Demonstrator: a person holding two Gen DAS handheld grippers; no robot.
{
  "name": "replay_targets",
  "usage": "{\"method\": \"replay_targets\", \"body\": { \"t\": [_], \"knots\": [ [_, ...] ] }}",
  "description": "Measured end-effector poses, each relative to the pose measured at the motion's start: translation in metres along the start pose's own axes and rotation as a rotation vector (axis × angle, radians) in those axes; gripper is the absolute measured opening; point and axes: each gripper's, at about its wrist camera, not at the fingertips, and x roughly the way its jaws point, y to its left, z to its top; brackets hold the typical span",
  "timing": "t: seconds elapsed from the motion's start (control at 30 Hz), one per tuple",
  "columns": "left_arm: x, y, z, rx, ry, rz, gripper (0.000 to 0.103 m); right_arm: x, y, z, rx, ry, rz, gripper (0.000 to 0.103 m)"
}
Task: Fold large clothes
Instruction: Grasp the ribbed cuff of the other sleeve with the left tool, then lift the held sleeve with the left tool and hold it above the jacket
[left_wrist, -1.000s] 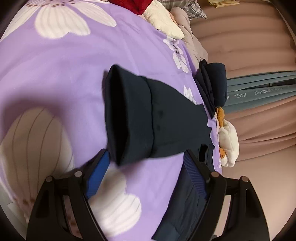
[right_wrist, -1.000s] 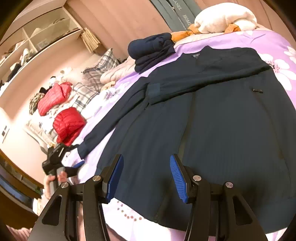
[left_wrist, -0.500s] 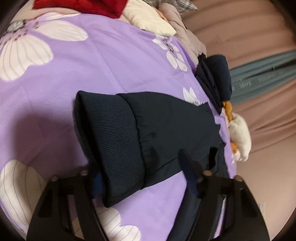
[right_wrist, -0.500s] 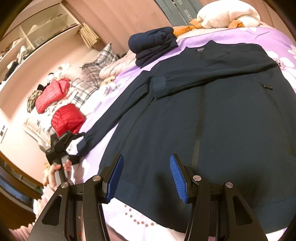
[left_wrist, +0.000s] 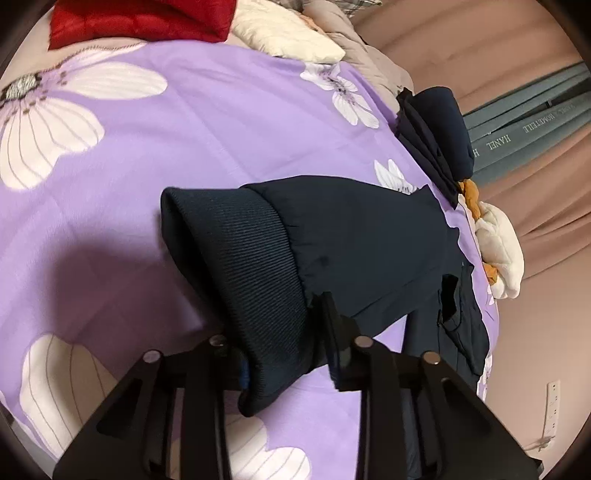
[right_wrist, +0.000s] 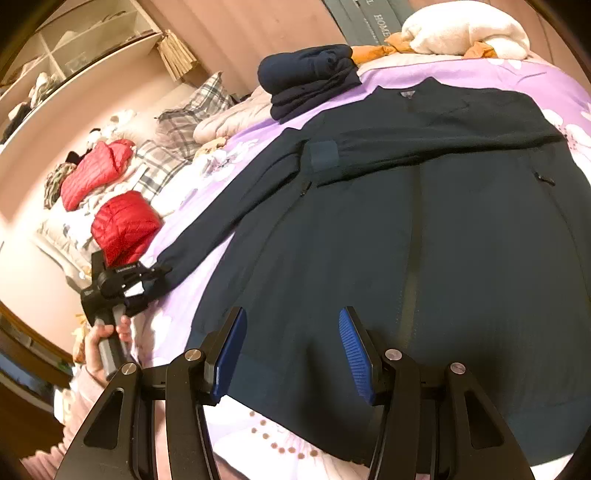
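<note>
Two hand-held grippers work on one dark navy jacket (right_wrist: 424, 229), which lies spread front-up on the purple flowered bed (left_wrist: 166, 122), one sleeve already folded across its chest and the other stretched out to the side. The left hand-held gripper (left_wrist: 284, 354) is closing on the ribbed cuff (left_wrist: 240, 266) of that outstretched sleeve; the cuff sits bunched between the jaws, which press in on it from both sides. The right hand-held gripper (right_wrist: 291, 354) hovers over the hem band (right_wrist: 258, 376) with its blue pads apart and nothing between them.

The jacket looks soft and limp, light for its size, with a smooth shell that will probably slide easily over the bedcover and sag wherever it is unsupported. The knitted cuff and hem are thicker and grippier than the shell, so they seem the better places to take hold. Lifted by the cuff alone, the sleeve will likely trail and twist, so a low carry across the chest looks safest. A folded navy garment (right_wrist: 306, 81) rests near the collar.
</note>
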Motion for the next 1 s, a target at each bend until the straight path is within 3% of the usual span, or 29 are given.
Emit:
{"method": "replay_targets", "body": {
  "t": [0.2,0.67,1.0],
  "knots": [
    [-0.017,-0.024,0.002,0.070,-0.037,-0.020,0.014,0.003,0.005,0.003,-0.011,0.001,0.001,0.052],
    [-0.042,-0.098,0.000,0.255,-0.097,-0.041,0.013,0.005,0.009,0.005,-0.006,0.000,0.002,0.052],
    [-0.050,-0.138,0.001,0.335,-0.119,-0.053,0.013,0.000,0.005,0.007,0.012,-0.012,0.011,0.052]
  ]
}}
